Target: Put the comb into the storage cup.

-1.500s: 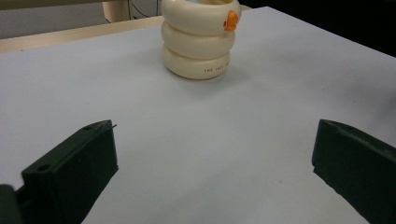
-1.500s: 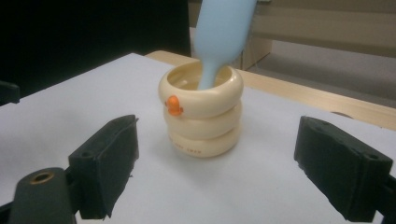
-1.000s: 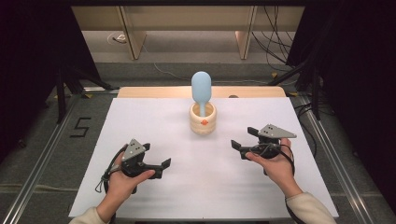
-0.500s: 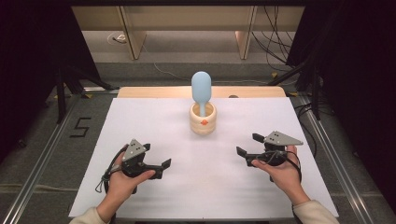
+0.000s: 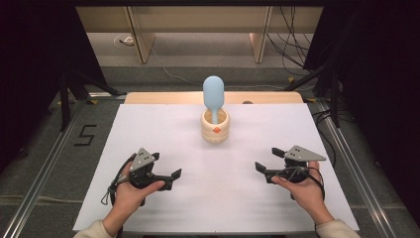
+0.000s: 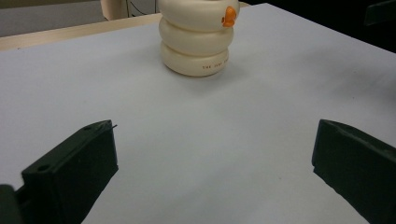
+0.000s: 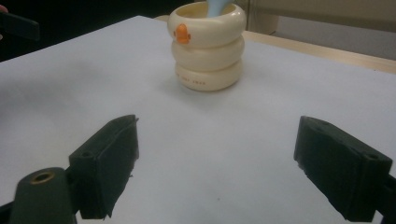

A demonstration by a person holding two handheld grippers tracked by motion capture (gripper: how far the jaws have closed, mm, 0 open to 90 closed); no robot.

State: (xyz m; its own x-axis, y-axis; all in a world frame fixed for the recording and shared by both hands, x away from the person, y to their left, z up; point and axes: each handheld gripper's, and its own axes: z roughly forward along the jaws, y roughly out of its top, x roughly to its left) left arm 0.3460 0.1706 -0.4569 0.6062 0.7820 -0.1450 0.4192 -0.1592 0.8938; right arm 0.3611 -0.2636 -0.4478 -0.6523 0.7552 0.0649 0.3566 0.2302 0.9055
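Observation:
A cream ringed holder point(image 5: 215, 128) with a small orange mark stands upright at the middle of the white table sheet point(image 5: 163, 124). A light blue spatula point(image 5: 213, 96) stands in it, head up. The holder point(image 6: 196, 39) sits far ahead of my left gripper's jaws, and the same holder point(image 7: 208, 46) stands ahead of my right gripper's jaws. My left gripper point(image 5: 168, 179) rests near the front left, open and empty. My right gripper point(image 5: 266, 162) rests near the front right, open and empty. Both point toward the table's middle.
A wooden table edge point(image 5: 163, 97) runs behind the sheet. Metal rails point(image 5: 44, 163) flank the table on both sides. Cables point(image 5: 292, 34) and wooden legs point(image 5: 140, 39) lie on the floor beyond. A "5" mark point(image 5: 85, 135) is on the left floor.
My right gripper has drawn back toward the front edge and slightly right. The left gripper has barely moved. The holder and spatula stand as before.

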